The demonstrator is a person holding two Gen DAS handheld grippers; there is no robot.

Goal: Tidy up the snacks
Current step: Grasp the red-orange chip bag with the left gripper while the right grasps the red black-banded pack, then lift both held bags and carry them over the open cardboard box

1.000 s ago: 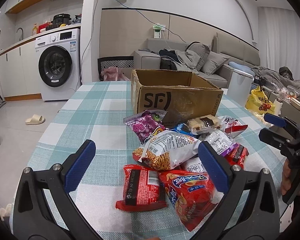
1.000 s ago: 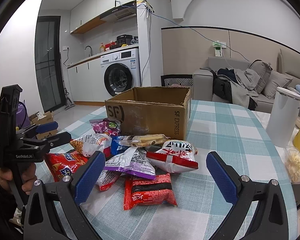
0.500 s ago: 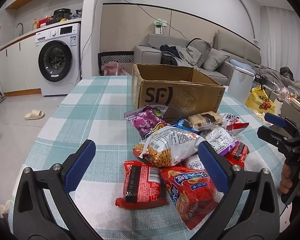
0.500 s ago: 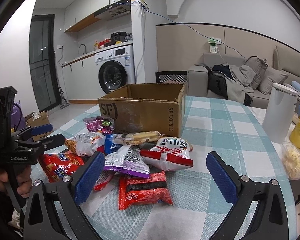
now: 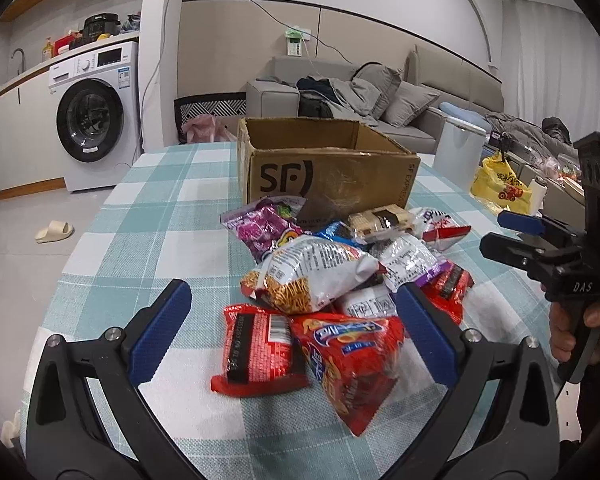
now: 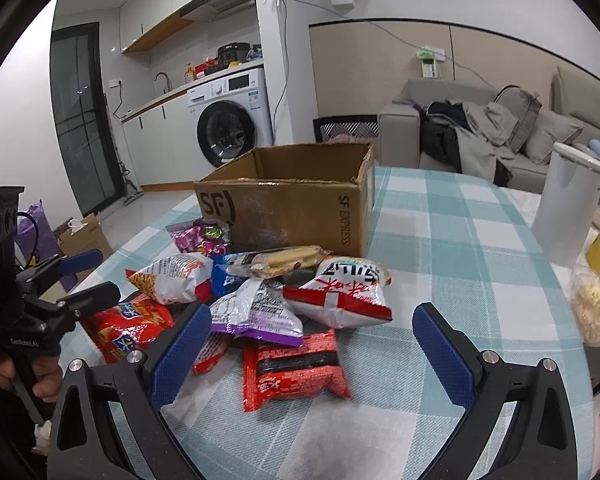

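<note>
Left gripper (image 5: 292,328) nearer, snack pile (image 5: 332,276) between spread jaws

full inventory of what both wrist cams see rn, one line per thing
brown cardboard SF box: 1, brown, open-topped, behind the snack pile
checked tablecloth: 1, teal and white, covers the table
red flat noodle packs: 2, red and black, one at each near edge of the pile
red crinkly chip bag: 1, red, near edge
silver and orange snack bag: 1, atop the pile
purple candy bag: 1, by the box front
clear-wrapped biscuit pack: 1, tan, pile's far side
white and red snack bag: 1, pile's right
white and purple snack bag: 1, pile's middle
white cylindrical bin: 1, table's right side
yellow plastic bag: 1, far right
white washing machine: 1, kitchen
grey sofa: 1, background
left gripper: jaws open
right gripper: jaws open
</note>
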